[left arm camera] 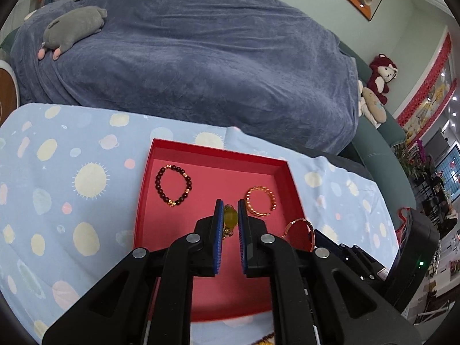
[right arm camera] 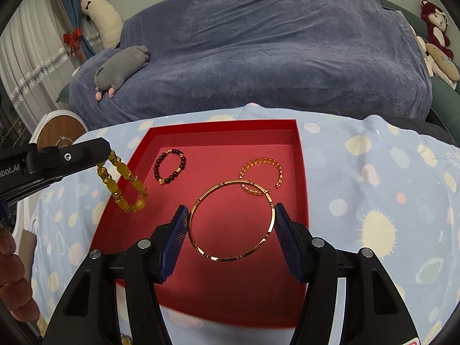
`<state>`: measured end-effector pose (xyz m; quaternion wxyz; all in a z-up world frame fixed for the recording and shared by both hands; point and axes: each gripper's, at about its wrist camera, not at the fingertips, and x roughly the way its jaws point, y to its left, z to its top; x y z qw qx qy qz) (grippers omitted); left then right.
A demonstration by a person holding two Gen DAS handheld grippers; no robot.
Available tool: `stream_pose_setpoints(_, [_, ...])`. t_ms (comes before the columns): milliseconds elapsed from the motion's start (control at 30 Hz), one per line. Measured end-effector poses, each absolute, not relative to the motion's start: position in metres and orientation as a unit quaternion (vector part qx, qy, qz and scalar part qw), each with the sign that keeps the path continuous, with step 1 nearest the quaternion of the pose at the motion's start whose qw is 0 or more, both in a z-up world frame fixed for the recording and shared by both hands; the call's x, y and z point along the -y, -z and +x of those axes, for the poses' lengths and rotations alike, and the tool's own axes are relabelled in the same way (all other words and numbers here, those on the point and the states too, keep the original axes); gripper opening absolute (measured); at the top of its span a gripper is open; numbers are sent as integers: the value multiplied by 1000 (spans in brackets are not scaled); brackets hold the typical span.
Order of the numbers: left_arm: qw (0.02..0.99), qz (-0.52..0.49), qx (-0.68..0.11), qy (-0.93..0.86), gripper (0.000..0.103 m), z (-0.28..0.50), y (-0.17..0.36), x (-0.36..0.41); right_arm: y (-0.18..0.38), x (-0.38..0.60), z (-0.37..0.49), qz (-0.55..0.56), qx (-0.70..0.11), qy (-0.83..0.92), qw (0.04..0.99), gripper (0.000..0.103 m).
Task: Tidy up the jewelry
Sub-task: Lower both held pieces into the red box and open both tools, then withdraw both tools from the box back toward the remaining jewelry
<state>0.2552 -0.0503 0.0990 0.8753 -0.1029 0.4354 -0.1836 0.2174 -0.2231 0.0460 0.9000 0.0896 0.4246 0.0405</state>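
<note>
Left gripper: jaws nearly closed, pinching a yellow bead bracelet; in the right wrist view the bracelet dangles from the black fingertips above the left edge of the red tray.
Right gripper: jaws about half apart, clamped on either side of a thin gold bangle, one blue pad on each flank of the ring; the bangle sits level between them, above the tray floor.
Red tray: shallow, open, resting on a light blue cloth printed with pale dots and suns.
Dark bead bracelet: lying flat in the tray's far left part.
Open gold cuff: lying flat in the tray's far right part, well apart from the dark bracelet, its gap toward the right wall.
Behind the cloth: a blue-grey blanket with a grey plush toy lying on it.
Lower left, right wrist view: a person's fingers.
</note>
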Motion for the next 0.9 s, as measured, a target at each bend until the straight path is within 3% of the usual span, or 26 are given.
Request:
stream_pose_setpoints(333, [874, -99, -456, 136, 11, 277, -56, 33, -14, 211, 247, 66, -454, -39, 888, 59])
stream_pose_setpoints(367, [878, -98, -451, 125, 13, 276, -55, 29, -13, 211, 247, 65, -452, -36, 889, 59])
stream_pose_setpoints(433, [883, -98, -446, 113, 37, 274, -53, 23, -15, 212, 246, 65, -448, -32, 891, 60])
stream_pose_setpoints(500, [889, -101, -435, 98, 45, 270, -55, 15, -18, 215, 241, 70, -442, -27, 894, 63])
stream_pose_setpoints(900, [893, -105, -428, 92, 48, 223, -66, -8, -37, 229, 180, 95, -425, -21, 900, 64])
